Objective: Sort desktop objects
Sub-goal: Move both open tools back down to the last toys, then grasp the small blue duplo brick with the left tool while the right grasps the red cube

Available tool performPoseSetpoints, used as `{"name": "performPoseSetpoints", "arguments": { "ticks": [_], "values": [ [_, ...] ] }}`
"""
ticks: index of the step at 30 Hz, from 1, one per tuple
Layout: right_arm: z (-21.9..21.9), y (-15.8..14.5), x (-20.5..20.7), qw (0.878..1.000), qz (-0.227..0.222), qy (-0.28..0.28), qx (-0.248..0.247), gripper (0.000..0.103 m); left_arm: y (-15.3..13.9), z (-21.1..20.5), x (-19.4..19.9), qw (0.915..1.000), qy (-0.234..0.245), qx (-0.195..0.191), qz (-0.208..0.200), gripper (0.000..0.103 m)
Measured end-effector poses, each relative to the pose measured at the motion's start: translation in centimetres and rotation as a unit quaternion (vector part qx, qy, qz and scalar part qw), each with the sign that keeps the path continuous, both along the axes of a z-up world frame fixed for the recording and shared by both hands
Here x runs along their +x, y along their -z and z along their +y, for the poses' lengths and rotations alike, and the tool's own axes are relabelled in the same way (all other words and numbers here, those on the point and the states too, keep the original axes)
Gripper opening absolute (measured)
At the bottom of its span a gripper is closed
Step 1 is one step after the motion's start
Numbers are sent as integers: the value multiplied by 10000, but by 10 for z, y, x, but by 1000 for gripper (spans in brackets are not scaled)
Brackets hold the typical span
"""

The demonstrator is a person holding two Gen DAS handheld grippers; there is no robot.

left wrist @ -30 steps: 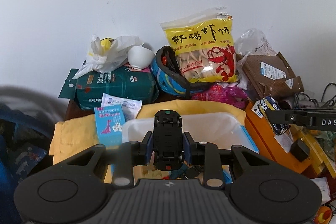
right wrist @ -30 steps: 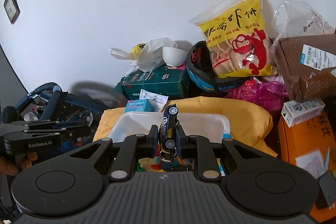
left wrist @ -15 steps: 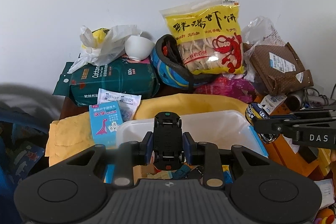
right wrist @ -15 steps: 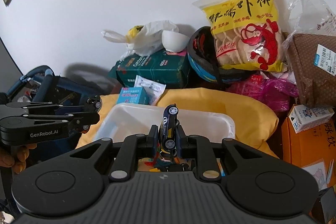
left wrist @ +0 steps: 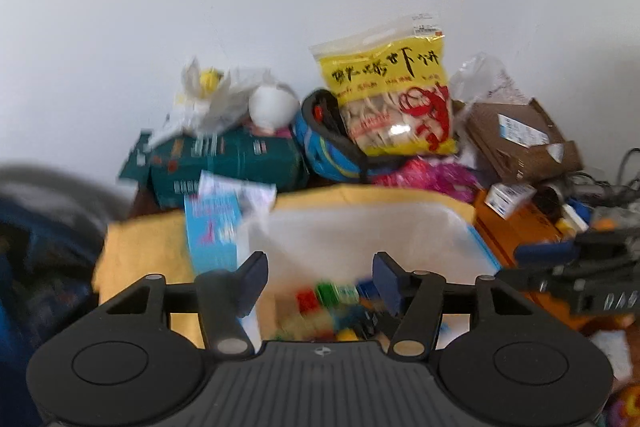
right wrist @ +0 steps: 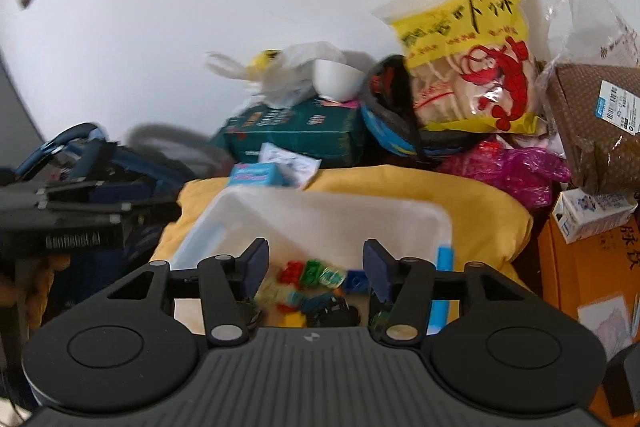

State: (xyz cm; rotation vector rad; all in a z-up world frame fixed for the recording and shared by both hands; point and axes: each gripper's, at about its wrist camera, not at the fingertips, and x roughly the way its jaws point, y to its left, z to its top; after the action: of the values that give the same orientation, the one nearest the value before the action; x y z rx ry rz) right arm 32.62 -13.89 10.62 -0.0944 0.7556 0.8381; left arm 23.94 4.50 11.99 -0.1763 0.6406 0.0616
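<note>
Left gripper (left wrist: pixel 319 277) poised level over the near rim of the white bin (left wrist: pixel 360 227), fingers (left wrist: pixel 252 277) spread wide, nothing between them. Right gripper (right wrist: pixel 311 267) likewise level above the same bin, fingers (right wrist: pixel 256 263) wide apart and bare — each gripper visible at the edge of the other's view. Just below and beyond the fingertips, a heap of coloured toy bricks (right wrist: pixel 316 277) lying inside the bin, with a small dark toy car (right wrist: pixel 334 309) among them. Under the bin, a yellow cloth (right wrist: pixel 472 203). Leaning at the bin's far left corner, a light-blue card box (left wrist: pixel 212 231). Farther back, a dark green package (left wrist: pixel 228 163), a white bowl (right wrist: pixel 335 79) on top of it, and a yellow shrimp-cracker bag (left wrist: pixel 394 95) upright against the wall — left view motion-blurred.
</note>
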Motion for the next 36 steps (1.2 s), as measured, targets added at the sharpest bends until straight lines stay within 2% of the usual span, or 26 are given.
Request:
{"name": "performPoseSetpoints", "arguments": {
  "ticks": [2,4,7,10,14,15,16,17,18,24,28,31,33,36],
  "values": [
    [-14,18,-24,9998,-90,-191,-54,56,25,-2,-26,9998,-98,-83,126,62],
    [-24,51,-50,9990,-118,-293,-316,56,56,-5,-46,9988,-234,-158,410,62],
    [-28,110,-67,9952,251,-341,-886,56,95,-10,-62,9951,-299,-145,933,62],
    [-26,154,-69,9903,350,-343,-1299,53,115,-13,-74,9929,-355,-162,1128,62],
    [-20,180,-59,9880,532,-293,-1418,41,127,-20,-80,9913,-340,-184,1262,62],
    [-18,183,-57,9877,567,-302,-1428,40,129,-23,-80,9913,-307,-148,1273,62],
    [-17,185,-56,9881,516,-322,-1414,35,129,-27,-79,9914,-276,-110,1276,62],
    [-16,185,-56,9887,459,-354,-1385,25,131,-32,-77,9914,-240,-85,1280,62],
    [-16,185,-58,9891,430,-407,-1350,22,132,-37,-74,9916,-190,-80,1276,62],
    [-45,160,-69,9951,423,-238,-865,22,143,-82,-33,9927,380,-40,1147,62],
    [-83,150,-82,9962,639,109,-577,22,152,-109,-4,9916,569,37,1162,62],
    [-101,152,-92,9958,658,200,-607,22,155,-128,7,9894,826,204,1174,62],
    [-109,155,-96,9952,721,242,-623,22,161,-134,16,9879,830,356,1262,62],
    [-122,161,-99,9940,843,332,-613,22,170,-136,26,9875,769,281,1350,60]
  ]
}}
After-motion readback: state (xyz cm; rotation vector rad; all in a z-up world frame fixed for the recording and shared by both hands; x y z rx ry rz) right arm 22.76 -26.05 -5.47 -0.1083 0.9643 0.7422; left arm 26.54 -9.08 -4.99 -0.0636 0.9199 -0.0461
